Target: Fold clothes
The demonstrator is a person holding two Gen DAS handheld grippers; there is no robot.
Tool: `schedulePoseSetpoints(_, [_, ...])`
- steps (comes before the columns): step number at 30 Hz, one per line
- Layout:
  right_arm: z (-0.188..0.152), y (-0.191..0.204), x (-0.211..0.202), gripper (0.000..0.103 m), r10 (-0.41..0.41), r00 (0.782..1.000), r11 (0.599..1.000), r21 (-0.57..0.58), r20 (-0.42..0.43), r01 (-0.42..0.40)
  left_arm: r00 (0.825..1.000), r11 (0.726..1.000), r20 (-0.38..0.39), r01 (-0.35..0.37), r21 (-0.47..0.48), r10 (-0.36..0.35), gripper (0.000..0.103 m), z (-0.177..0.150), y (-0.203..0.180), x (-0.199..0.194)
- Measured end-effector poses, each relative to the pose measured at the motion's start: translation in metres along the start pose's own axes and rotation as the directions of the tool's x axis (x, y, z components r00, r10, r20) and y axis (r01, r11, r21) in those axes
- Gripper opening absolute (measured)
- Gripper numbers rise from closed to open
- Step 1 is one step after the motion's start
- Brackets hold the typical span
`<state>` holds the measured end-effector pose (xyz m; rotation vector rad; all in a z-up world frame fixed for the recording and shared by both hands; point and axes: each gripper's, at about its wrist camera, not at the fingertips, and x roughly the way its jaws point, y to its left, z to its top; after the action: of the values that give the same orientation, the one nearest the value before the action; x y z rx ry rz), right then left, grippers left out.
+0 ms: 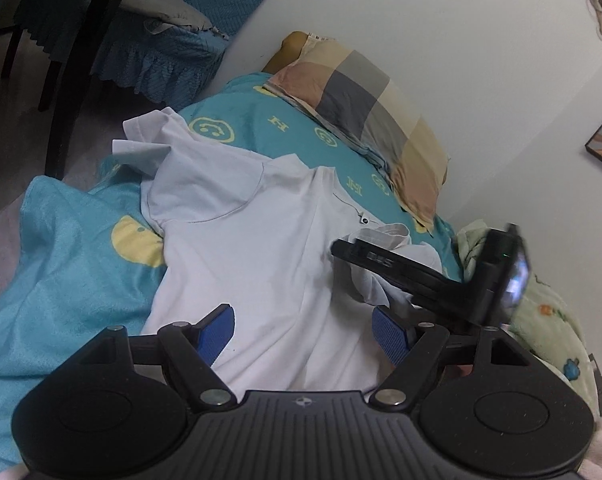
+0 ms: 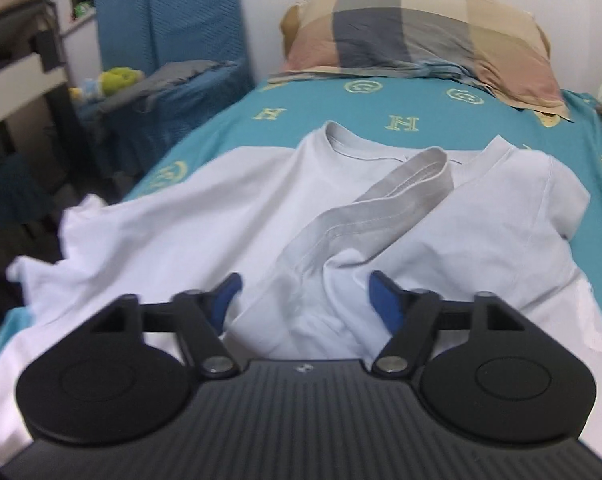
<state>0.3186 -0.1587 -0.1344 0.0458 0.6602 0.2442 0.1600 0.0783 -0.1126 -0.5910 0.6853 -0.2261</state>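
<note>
Blue-padded left tongs (image 1: 303, 330) hang wide open just over the lower body of the white T-shirt (image 1: 237, 240), holding nothing. That shirt lies spread on the bed (image 1: 61, 240), over its teal sheet with yellow faces and letters, neck toward the checked pillow (image 1: 365, 104). Further right, the right tongs (image 2: 304, 300) also stand open, straddling a raised ridge of cloth with the grey-hemmed sleeve (image 2: 381, 200) folded across the chest.

This looks like an early fold: one sleeve is turned in, the far one (image 1: 141, 140) still sprawls off the bed edge. Next, that loose sleeve wants pinching at its hem and carrying inward, with the body kept flat.

Whether either pad touches fabric is hard to judge, since the tongs' bodies hide the shirt's bottom hem. A green blanket (image 1: 541, 320) is cut off at right.
</note>
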Motion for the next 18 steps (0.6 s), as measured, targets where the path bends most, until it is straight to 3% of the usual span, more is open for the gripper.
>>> schedulePoseSetpoints(3, [-0.003, -0.011, -0.038, 0.079, 0.005, 1.0, 1.0, -0.009, 0.002, -0.005, 1.0, 1.0, -0.003, 0.0, 0.028, 0.0, 0.078, -0.002, -0.004, 0.003])
schedulePoseSetpoints(9, [-0.021, -0.042, -0.145, 0.079, -0.014, 1.0, 0.997, 0.08, -0.011, 0.014, 1.0, 0.993, -0.003, 0.0, 0.114, 0.001, 0.078, -0.009, -0.02, 0.001])
schedulePoseSetpoints(13, [-0.039, -0.041, -0.219, 0.079, -0.072, 0.997, 0.993, 0.096, -0.034, 0.075, 1.0, 0.986, -0.006, 0.016, 0.164, -0.015, 0.078, -0.017, -0.033, -0.003])
schedulePoseSetpoints(18, [-0.074, -0.043, -0.269, 0.079, -0.089, 0.996, 0.964, 0.25, -0.013, 0.089, 1.0, 0.975, -0.007, 0.006, 0.222, -0.005, 0.078, -0.027, -0.049, -0.007])
